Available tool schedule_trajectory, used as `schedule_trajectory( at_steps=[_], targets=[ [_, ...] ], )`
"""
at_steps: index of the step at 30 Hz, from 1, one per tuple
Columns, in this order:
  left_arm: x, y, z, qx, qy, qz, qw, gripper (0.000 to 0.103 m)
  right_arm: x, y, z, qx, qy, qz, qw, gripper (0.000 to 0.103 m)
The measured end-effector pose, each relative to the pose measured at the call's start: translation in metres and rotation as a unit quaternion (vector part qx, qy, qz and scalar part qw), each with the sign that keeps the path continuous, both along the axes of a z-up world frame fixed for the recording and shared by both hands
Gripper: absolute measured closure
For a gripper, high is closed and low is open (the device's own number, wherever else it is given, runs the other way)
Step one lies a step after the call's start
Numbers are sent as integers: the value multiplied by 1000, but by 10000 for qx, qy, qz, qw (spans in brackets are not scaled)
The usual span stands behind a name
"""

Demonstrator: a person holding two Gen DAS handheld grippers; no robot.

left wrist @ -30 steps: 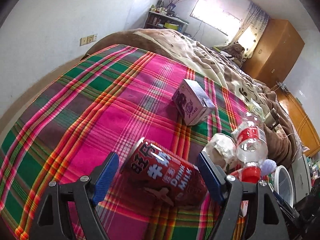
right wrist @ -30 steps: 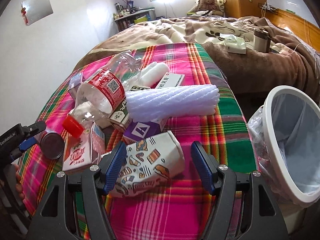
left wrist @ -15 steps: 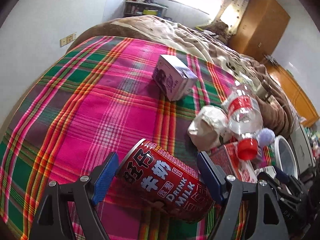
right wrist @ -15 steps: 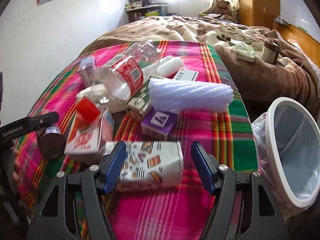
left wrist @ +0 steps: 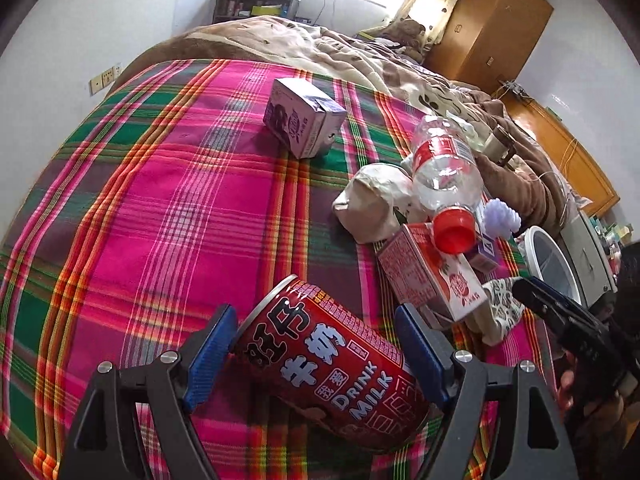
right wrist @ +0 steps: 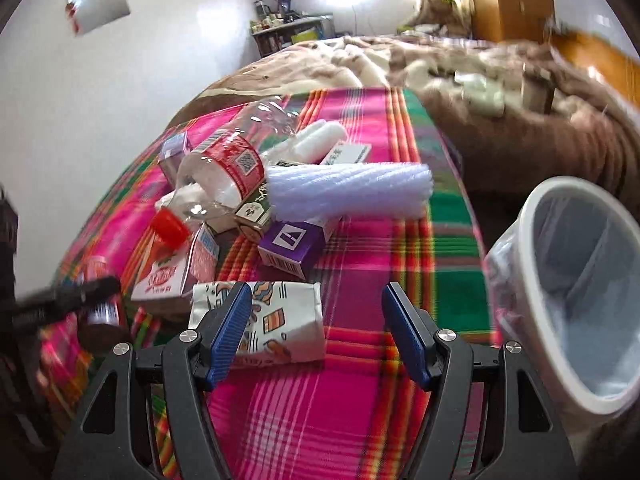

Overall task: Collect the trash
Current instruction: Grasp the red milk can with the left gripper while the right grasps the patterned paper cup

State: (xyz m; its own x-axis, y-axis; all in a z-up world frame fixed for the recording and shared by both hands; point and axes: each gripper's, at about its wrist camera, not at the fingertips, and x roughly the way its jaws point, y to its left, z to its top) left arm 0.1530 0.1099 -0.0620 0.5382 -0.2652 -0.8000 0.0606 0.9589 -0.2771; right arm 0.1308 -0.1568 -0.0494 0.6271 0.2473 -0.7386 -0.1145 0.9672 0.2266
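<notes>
Left wrist view: a plaid blanket (left wrist: 168,200) covers the bed. The left gripper (left wrist: 320,350) clamps a red milk can (left wrist: 332,372) between its blue pads. The right gripper (right wrist: 316,334), jaws wide, straddles a patterned carton (right wrist: 280,324) beside a lined bin (right wrist: 580,300).

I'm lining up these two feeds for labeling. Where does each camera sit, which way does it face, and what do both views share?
Left wrist: sits on the left gripper, looking up the plaid bedspread toward the window; its jaws are closed on a red milk can, and a hand on the other gripper shows at right.
Right wrist: sits on the right gripper, facing the trash pile; open jaws straddle a patterned paper cup; white bin at right.
Shared: the clear bottle, the red carton, the can, the bin.
</notes>
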Motion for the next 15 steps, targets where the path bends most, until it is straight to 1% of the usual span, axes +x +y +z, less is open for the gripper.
schedule_trajectory(
  at_steps=[2, 5, 7, 9, 10, 12, 14, 15],
  targets=[
    [-3, -2, 0, -41, 46, -30, 10000, 22, 9, 2, -8, 106, 130, 113, 9998, 34],
    [-5, -4, -1, -127, 87, -72, 9999, 21, 11, 6, -12, 395, 164, 302, 9986, 34],
    [-5, -5, -4, -216, 137, -49, 9997, 21, 8, 11, -15, 414, 163, 448, 9980, 37],
    [-5, -8, -9, -228, 233, 0, 9995, 21, 5, 15, -16, 436, 130, 522, 9976, 51],
    [-5, -12, -8, -92, 196, 7, 9998, 21, 4, 16, -16, 500, 108, 546, 9972, 51],
    [-7, -19, -8, 65, 180, 5, 9998, 22, 1, 15, -14, 415, 52, 538, 9977, 57],
    [-9, -22, -9, 67, 172, -13, 9998, 22, -2, 14, -11, 380, -31, 539, 9978, 61],
    [-11, -23, -8, 44, 164, 2, 9999, 22, -6, 10, -9, 397, -57, 539, 9977, 67]
  ],
)
